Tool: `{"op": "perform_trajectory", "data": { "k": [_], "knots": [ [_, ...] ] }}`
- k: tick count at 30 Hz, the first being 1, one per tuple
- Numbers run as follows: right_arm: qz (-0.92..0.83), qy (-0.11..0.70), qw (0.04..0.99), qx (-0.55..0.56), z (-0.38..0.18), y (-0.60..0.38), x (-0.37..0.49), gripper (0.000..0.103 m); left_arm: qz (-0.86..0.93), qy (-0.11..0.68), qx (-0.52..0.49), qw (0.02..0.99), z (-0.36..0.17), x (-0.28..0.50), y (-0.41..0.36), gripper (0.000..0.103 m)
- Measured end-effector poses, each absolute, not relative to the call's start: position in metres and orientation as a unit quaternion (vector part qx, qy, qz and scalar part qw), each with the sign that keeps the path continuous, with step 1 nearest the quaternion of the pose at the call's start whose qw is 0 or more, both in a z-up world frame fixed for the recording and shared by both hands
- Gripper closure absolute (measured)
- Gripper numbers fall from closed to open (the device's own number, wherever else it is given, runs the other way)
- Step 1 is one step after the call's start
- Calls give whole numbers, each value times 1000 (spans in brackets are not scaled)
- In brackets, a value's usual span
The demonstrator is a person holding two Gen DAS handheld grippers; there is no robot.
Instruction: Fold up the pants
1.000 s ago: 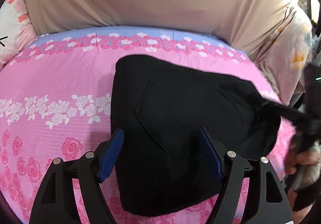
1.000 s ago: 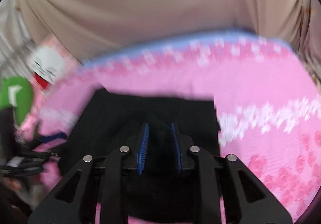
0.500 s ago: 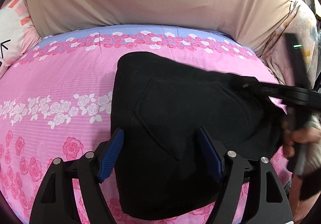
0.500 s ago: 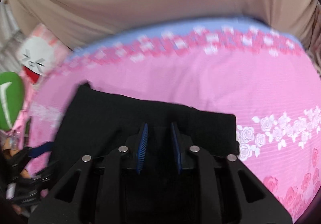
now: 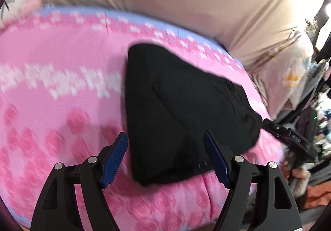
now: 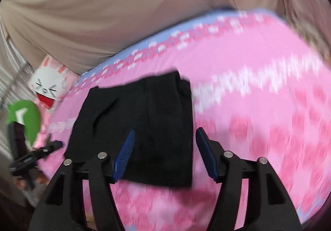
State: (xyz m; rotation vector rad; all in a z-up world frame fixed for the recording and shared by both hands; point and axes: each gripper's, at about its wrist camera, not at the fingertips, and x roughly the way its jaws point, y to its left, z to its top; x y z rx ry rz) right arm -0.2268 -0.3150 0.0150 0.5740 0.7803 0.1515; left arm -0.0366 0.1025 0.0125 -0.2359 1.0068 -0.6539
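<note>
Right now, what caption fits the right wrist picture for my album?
Folded black pants lie on the pink rose bedsheet as the right gripper opens, its blue pads clear of the cloth.

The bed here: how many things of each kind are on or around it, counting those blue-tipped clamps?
Black pants, folded: 1
Pink flowered bedspread: 1
Rabbit-face cushion: 1
Blue-padded grippers: 2, left gripper and right gripper, its jaws opening, nothing gripped
Total: 5
</note>
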Motion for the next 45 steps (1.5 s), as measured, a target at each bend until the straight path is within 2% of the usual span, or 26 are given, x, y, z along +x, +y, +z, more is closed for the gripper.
{"op": "perform_trajectory", "data": {
  "k": [1, 3, 4, 6, 7, 8, 9, 11, 13, 15, 16, 18, 20, 21, 23, 24, 26, 32, 38, 45],
  "knots": [
    [87, 378, 872, 300, 7, -318, -229, 37, -310, 488, -128, 806, 4, -34, 103, 30],
    [103, 382, 859, 325, -3, -315, -227, 38, -306, 506, -164, 789, -10, -29, 104, 30],
    [111, 381, 855, 333, -6, -313, -225, 46, -309, 510, -183, 781, -15, -26, 107, 30],
    [115, 371, 857, 338, -6, -310, -220, 53, -306, 513, -213, 773, -20, -20, 111, 30],
    [116, 365, 860, 337, -5, -309, -217, 68, -307, 515, -221, 769, -22, -17, 111, 31],
    [125, 358, 862, 335, -1, -307, -214, 83, -309, 517, -225, 766, -23, -15, 111, 37],
    [132, 348, 866, 335, 7, -304, -213, 84, -311, 519, -222, 765, -23, -12, 110, 43],
    [140, 331, 877, 318, 25, -298, -221, 86, -306, 518, -210, 770, -14, -15, 112, 63],
    [147, 320, 884, 306, 39, -297, -237, 87, -302, 512, -194, 780, -4, -23, 118, 68],
    [134, 331, 891, 281, 39, -295, -246, 87, -295, 510, -175, 789, 1, -29, 124, 68],
    [102, 353, 894, 258, 26, -294, -246, 84, -289, 511, -168, 792, 0, -31, 126, 68],
    [76, 399, 884, 233, -5, -291, -236, 67, -286, 513, -163, 793, -6, -31, 126, 67],
    [58, 393, 879, 264, -16, -302, -239, 31, -283, 514, -170, 791, -7, -30, 127, 66],
    [50, 395, 876, 271, -15, -307, -240, 28, -283, 512, -175, 792, -3, -30, 128, 64],
    [58, 378, 879, 284, -3, -313, -244, 26, -295, 503, -188, 790, 6, -32, 129, 30],
    [63, 371, 879, 292, 2, -316, -244, 23, -296, 498, -192, 792, 9, -32, 130, 25],
    [84, 368, 869, 320, 6, -324, -238, 14, -296, 494, -200, 793, 9, -30, 129, 22],
    [130, 415, 811, 391, -30, -324, -210, 14, -301, 561, -242, 732, -28, -13, 112, 22],
    [145, 409, 806, 402, -34, -312, -190, 12, -308, 558, -235, 734, -26, -7, 94, 17],
    [138, 415, 818, 373, -29, -286, -159, 10, -293, 551, -177, 761, -19, -1, 56, 16]
  ]
}}
